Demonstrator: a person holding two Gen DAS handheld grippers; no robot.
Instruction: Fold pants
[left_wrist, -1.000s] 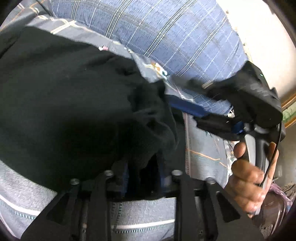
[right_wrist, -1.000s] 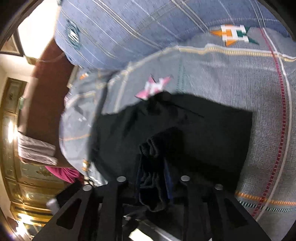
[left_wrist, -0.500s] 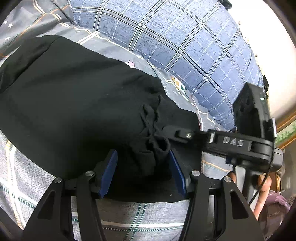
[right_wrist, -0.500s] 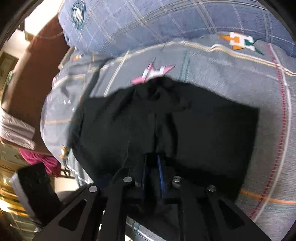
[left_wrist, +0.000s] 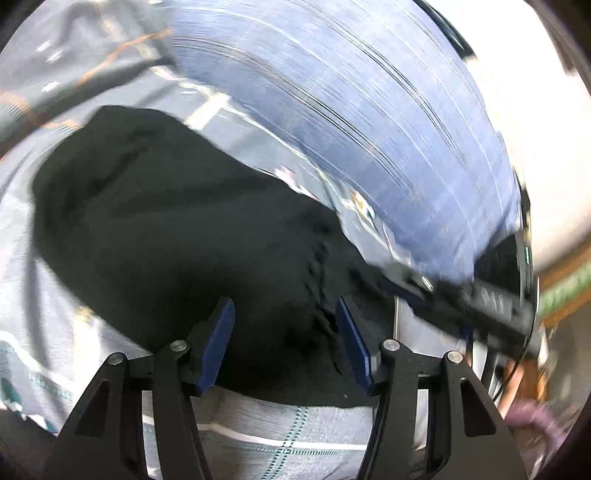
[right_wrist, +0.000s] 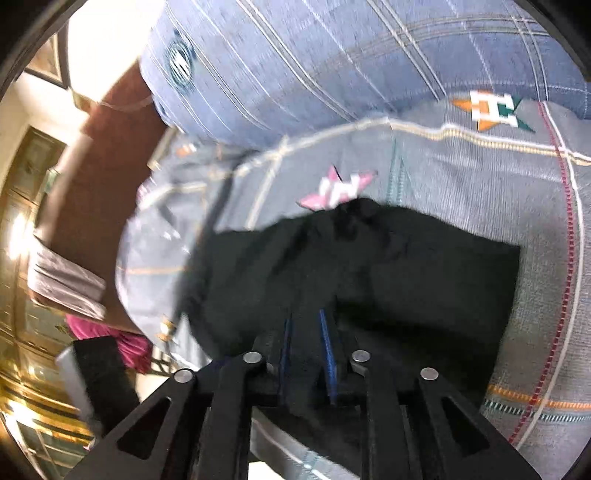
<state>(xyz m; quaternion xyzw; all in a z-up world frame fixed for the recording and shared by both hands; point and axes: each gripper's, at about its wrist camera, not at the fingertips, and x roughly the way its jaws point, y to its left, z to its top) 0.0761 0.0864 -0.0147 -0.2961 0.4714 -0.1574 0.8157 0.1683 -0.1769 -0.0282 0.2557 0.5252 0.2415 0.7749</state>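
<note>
Left wrist: left claw (left_wrist: 284, 332) spread above black pants (left_wrist: 177, 236).

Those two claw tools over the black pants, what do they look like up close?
Each is matte black plastic. The left gripper and right gripper have angular arms with triangular cutouts, silver round pivot pins, and flat blue pads lining the fingers. The right one's body carries blurred white lettering and a thin cable.

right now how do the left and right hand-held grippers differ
The left hand-held gripper has its jaws spread wide over the pants, gripping nothing. The right hand-held gripper has its jaws close together, pinching a fold of the pants. Both have blue pads and sit at the pants' edge.
</note>
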